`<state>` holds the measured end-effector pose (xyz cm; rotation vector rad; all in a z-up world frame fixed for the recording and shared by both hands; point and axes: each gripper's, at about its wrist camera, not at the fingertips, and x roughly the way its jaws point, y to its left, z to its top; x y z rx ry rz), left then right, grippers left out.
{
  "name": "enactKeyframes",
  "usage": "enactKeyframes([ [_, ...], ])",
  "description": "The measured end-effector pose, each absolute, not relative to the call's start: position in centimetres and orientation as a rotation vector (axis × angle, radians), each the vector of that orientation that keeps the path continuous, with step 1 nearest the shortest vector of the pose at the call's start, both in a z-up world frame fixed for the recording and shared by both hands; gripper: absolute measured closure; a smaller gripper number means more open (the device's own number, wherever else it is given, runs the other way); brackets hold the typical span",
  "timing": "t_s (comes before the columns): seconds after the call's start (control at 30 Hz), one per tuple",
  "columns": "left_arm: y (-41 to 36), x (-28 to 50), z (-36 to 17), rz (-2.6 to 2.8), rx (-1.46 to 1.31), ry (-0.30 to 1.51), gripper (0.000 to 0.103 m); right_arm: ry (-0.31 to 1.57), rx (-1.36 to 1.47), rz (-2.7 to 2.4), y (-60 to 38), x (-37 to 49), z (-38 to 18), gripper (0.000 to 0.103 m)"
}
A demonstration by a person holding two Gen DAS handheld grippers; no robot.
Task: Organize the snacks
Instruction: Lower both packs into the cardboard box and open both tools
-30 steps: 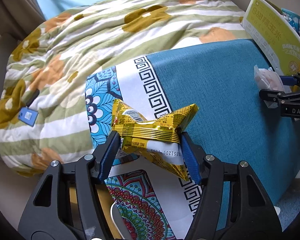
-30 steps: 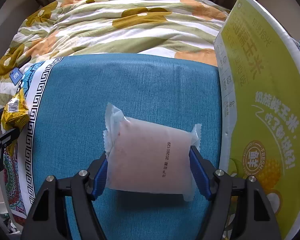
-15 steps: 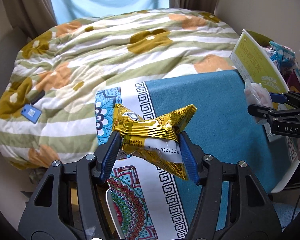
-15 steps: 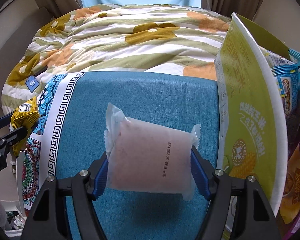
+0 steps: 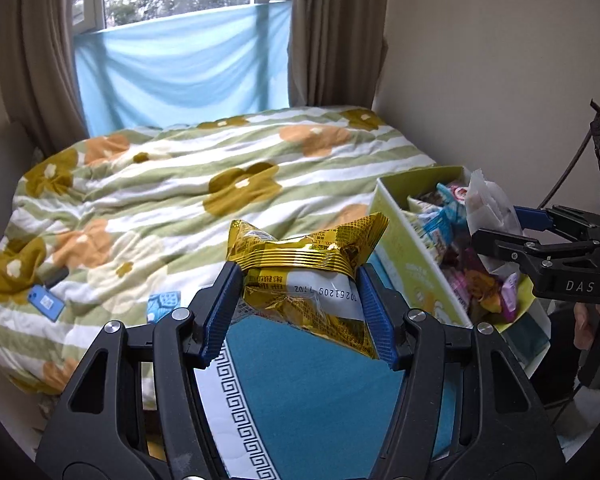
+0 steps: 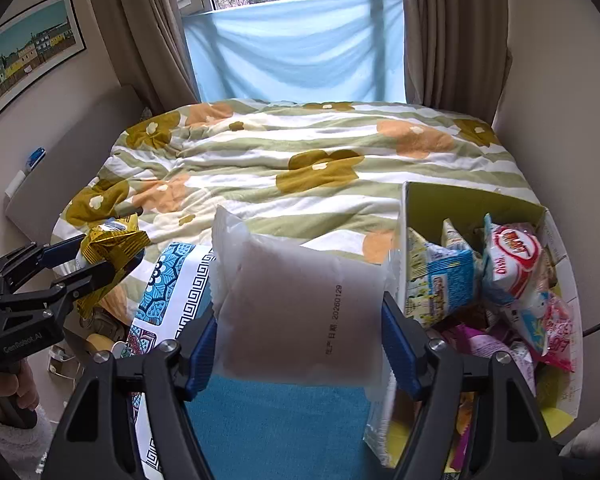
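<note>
Two packets are in the air, one in each of your grippers, both close to the box (image 6: pixel 476 204) that stands on the blue cloth (image 5: pixel 312 384) at the foot of the bed (image 6: pixel 300 160). Your left gripper (image 5: pixel 300 312) has its fingers pinching the gold packet (image 5: pixel 306 264) across its middle; your right gripper (image 6: pixel 300 340) has its fingers pinching the pale packet (image 6: pixel 300 304) by its side edges.

The box looks nearly full, so the step in hand is probably to drop both in. Carry each packet over the near wall before you let go, aim for a low spot among the snacks (image 6: pixel 500 280), and release one at a time so the grippers do not cross. The pale packet is soft; do not squeeze harder.

The right view looks down into the box and shows the heap inside, plus the left gripper off to the side, well apart from the box. The left view shows the pale packet already above the box's contents, and the gold packet short of the wall.
</note>
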<state>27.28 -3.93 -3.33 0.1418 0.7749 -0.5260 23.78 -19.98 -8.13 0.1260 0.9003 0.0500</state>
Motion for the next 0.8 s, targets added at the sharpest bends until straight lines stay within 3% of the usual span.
enactKeyframes([
  [0.23, -13.7, 25.2, -0.6, -0.673, 0.154, 0.713, 0.047, 0.815, 0.135, -0.050, -26.9, 19.7, -4.0, 0.035],
  [0.5, -24.6, 23.2, -3.3, -0.781, 0.167, 0.779, 0.047, 0.813, 0.160, -0.135, -35.2, 16.2, -3.2, 0.035],
  [0.57, -26.7, 22.6, -4.8, -0.789, 0.185, 0.807, 0.037, 0.822, 0.168, -0.140, -36.9, 15.6, -3.6, 0.035],
  [0.63, -27.9, 21.9, -6.0, -0.753, 0.192, 0.813, 0.014, 0.836, 0.174, -0.139, -38.3, 15.3, -4.2, 0.035],
  [0.67, -28.1, 21.6, -6.5, -0.732, 0.194, 0.822, 0.008, 0.844, 0.178, -0.135, -38.9, 15.3, -4.5, 0.035],
  [0.8, -27.4, 20.6, -8.3, -0.660, 0.180, 0.855, 0.004, 0.879, 0.191, -0.106, -41.3, 15.2, -6.1, 0.035],
])
